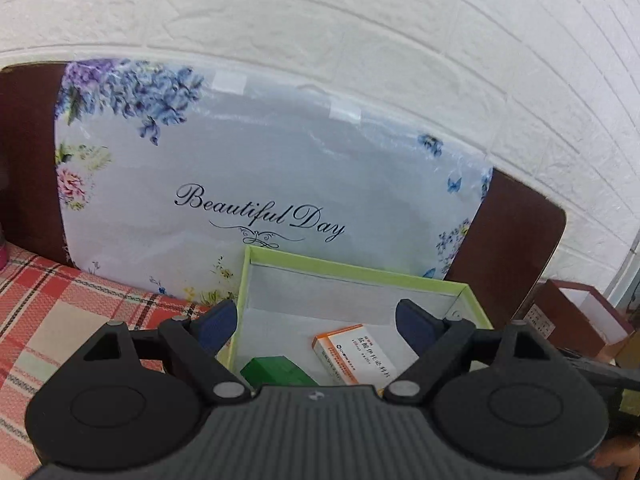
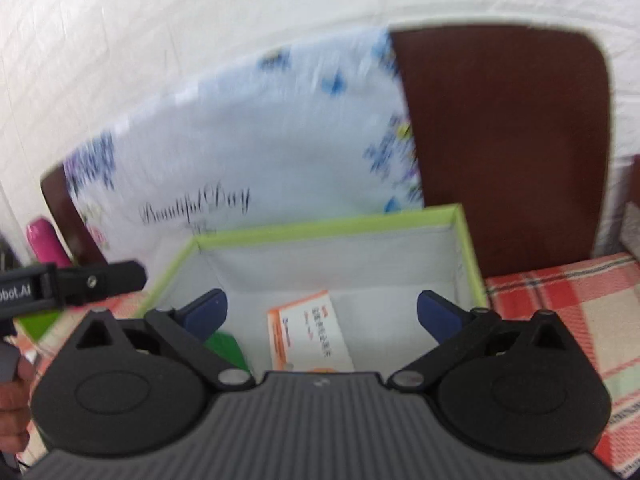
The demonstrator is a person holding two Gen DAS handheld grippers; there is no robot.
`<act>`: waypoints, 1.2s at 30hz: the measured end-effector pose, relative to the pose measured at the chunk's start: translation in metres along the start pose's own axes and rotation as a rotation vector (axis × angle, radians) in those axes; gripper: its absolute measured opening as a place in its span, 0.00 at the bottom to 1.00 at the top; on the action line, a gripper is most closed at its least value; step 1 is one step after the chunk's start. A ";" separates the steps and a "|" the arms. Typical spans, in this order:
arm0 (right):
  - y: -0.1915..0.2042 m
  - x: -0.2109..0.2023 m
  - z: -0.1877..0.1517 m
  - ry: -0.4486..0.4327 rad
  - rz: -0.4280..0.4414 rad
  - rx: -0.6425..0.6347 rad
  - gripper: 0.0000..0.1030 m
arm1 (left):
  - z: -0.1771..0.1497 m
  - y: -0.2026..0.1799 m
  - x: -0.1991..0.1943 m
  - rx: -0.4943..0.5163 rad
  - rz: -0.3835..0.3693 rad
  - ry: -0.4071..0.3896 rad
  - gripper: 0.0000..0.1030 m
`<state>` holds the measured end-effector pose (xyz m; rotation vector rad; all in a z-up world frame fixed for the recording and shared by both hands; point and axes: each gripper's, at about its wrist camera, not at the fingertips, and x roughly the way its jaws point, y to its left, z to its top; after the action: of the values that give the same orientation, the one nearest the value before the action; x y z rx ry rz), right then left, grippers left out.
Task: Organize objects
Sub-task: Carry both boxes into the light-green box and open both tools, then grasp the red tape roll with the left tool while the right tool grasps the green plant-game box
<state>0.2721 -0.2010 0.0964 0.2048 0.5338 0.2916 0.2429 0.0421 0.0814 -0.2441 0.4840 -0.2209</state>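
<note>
Behind everything stands a white textured brick-pattern wall [image 1: 400, 20], and leaning on it at the back edge of the surface is a large pale-blue floral board lettered "Beautiful Day" [image 1: 260, 168], with a dark brown rounded panel [image 2: 504, 140] behind it. The surface itself wears a red, cream and green checked cloth [image 1: 52, 320]. Your target container, the open lime-green-rimmed cardboard box with a white lining [image 1: 360, 270], sits on that cloth against the board, toward the back edge. Inside it, on the floor, lie an orange-and-white rectangular medicine carton [image 1: 354, 354] and, just beside it on the left, a small green box [image 1: 276, 372]; whether the two touch you cannot tell. Your left claw [image 1: 316, 326] hangs over the box mouth with its blue-padded jaws spread wide and nothing between them; your right claw [image 2: 322, 312] is likewise released and empty above the same box, though that view is smeared by motion. A brown open box [image 1: 580, 312] waits near the right edge, and a pink object [image 2: 44, 244] stands by the left end of the board. Both things here appear already placed, so lift straight up clear of the rim before swinging away, keep the two claws apart, and avoid brushing the light walls.
</note>
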 end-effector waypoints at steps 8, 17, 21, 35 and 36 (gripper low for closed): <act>0.006 -0.105 -0.024 -0.118 0.008 0.004 1.00 | -0.039 -0.013 -0.089 0.022 0.037 -0.033 0.87; 0.011 -0.188 -0.099 -0.129 -0.033 0.000 1.00 | -0.117 -0.017 -0.141 -0.010 0.051 0.021 0.87; 0.004 -0.200 -0.134 -0.072 -0.031 0.029 1.00 | -0.147 -0.021 -0.147 0.004 0.057 0.069 0.87; 0.000 -0.195 -0.194 0.086 -0.096 0.055 0.94 | -0.191 -0.020 -0.112 -0.076 0.091 0.172 0.87; 0.000 -0.193 -0.193 0.092 -0.110 0.042 0.92 | -0.188 -0.021 -0.107 -0.076 0.097 0.157 0.86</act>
<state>0.0122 -0.2411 0.0246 0.2027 0.6405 0.1836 0.0566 0.0176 -0.0279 -0.2777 0.6594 -0.1276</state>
